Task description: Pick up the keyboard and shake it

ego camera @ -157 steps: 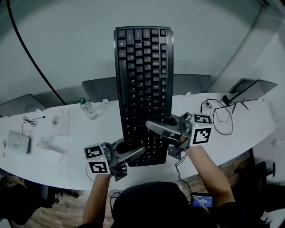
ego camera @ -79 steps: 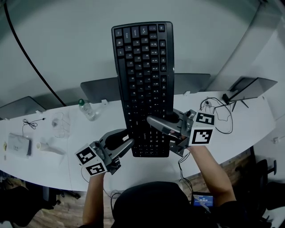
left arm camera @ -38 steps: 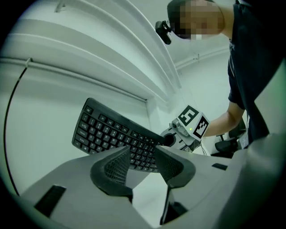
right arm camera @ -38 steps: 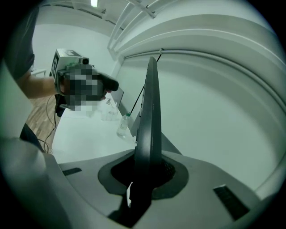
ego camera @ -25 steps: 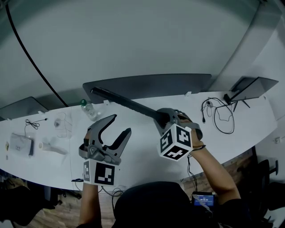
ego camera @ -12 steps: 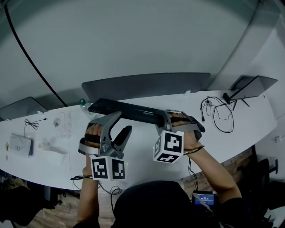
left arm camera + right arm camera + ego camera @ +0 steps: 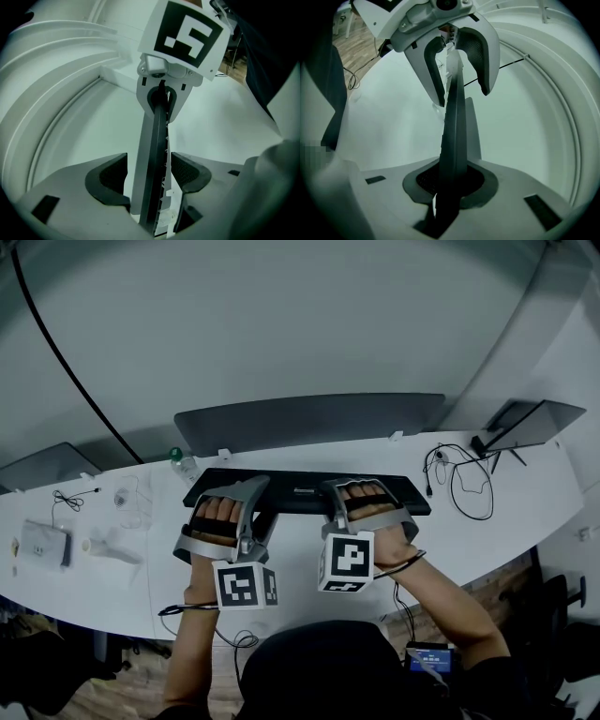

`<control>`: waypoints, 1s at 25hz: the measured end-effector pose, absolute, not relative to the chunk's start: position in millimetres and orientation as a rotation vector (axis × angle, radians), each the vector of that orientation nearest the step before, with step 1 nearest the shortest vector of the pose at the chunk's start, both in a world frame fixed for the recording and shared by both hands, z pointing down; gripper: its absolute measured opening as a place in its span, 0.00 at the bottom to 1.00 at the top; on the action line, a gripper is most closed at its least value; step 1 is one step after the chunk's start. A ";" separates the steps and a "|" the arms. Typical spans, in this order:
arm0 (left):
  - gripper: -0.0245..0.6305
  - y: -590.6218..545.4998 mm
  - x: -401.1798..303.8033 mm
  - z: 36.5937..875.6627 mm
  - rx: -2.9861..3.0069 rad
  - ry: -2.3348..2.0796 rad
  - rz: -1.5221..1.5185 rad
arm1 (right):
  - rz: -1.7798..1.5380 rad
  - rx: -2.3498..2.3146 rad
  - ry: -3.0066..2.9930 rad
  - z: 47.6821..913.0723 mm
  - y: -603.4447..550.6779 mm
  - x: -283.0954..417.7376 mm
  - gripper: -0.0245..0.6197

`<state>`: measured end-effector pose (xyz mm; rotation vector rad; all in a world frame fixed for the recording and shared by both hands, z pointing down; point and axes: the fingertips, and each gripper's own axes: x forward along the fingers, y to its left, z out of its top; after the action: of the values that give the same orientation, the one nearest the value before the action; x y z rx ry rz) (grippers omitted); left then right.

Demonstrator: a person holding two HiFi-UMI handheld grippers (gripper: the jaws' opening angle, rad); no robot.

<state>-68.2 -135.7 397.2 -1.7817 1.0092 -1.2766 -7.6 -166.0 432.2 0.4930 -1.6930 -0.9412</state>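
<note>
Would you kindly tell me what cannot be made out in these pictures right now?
Keyboard keys: not seen in the head view; both gripper views catch it edge-on.
Whether it touches the table: no view shows its underside.
Bottle: head view, mostly behind the keyboard.
Small items at the table's left: head view, too small to name.

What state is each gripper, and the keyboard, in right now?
left gripper: jaws opening, pads off the keyboard between them.
right gripper: shut on the keyboard.
keyboard: level, clamped by the right gripper only.
</note>
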 end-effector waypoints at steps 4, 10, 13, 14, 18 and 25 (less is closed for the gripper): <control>0.48 -136.1 -69.4 419.9 -1.761 0.941 -1.377 | -0.972 0.463 -1.685 436.1 -160.3 -13.7 0.16; 0.48 -132.1 -65.2 447.9 -1.794 0.865 -1.451 | -0.986 0.430 -1.692 440.9 -150.7 -19.6 0.16; 0.48 -131.8 -65.0 452.1 -1.788 0.857 -1.472 | -0.994 0.422 -1.696 441.1 -148.0 -21.4 0.16; 0.48 -131.7 -65.0 452.3 -1.790 0.860 -1.474 | -0.994 0.420 -1.696 441.5 -147.8 -21.5 0.16; 0.21 -132.7 -65.4 448.1 -1.785 0.894 -1.445 | -0.993 0.411 -1.693 444.7 -147.3 -22.3 0.16; 0.19 -132.6 -67.2 450.1 -1.802 0.912 -1.447 | -0.996 0.408 -1.691 445.3 -146.3 -24.2 0.16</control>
<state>-67.2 -132.6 450.1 -1.8016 0.9123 -1.4470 -24.2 -146.3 445.3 0.4085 -1.6913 -0.9955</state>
